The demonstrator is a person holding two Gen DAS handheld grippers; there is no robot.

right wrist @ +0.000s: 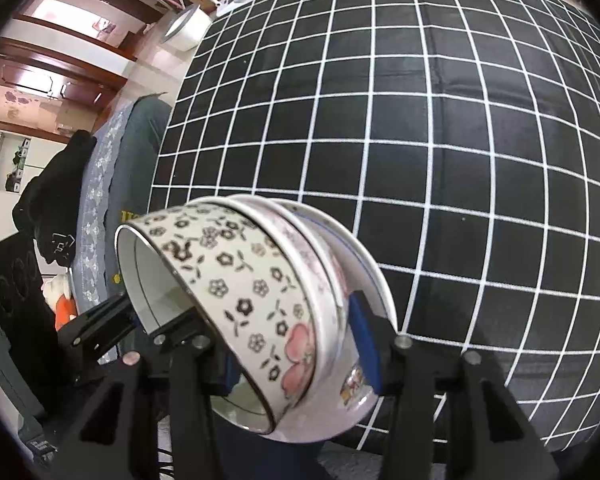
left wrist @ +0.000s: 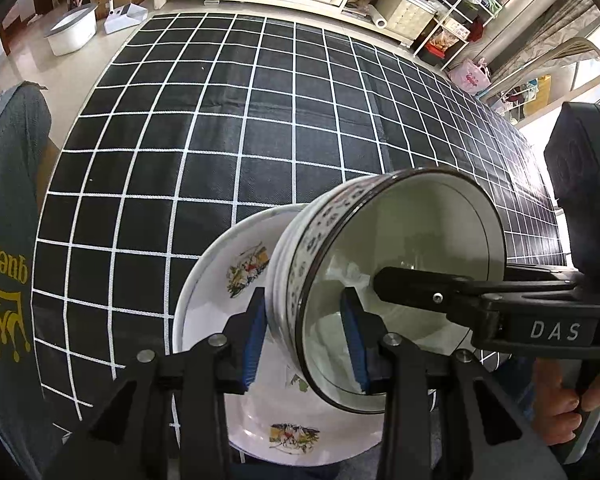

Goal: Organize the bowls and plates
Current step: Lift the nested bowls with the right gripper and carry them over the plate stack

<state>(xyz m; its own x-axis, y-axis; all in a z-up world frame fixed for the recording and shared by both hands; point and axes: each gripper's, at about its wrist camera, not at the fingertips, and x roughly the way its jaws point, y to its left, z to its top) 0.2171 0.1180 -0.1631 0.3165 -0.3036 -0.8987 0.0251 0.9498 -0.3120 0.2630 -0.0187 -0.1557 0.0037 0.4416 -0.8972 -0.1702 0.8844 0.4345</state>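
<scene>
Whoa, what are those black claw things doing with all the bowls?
A person is tidying dishes with a claw in each hand. The left gripper pinches the rim of a flower-patterned bowl that sits nested with other dishes, tipped on its side. The right gripper clamps the same stack from the other side. Behind the stack is a white plate, over a black checked tablecloth.

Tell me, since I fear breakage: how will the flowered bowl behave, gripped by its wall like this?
The flowered bowl looks glazed, so probably slippery and chip-prone. It hangs tilted with other dishes nested under it, so it may pivot between the left gripper pads.
</scene>
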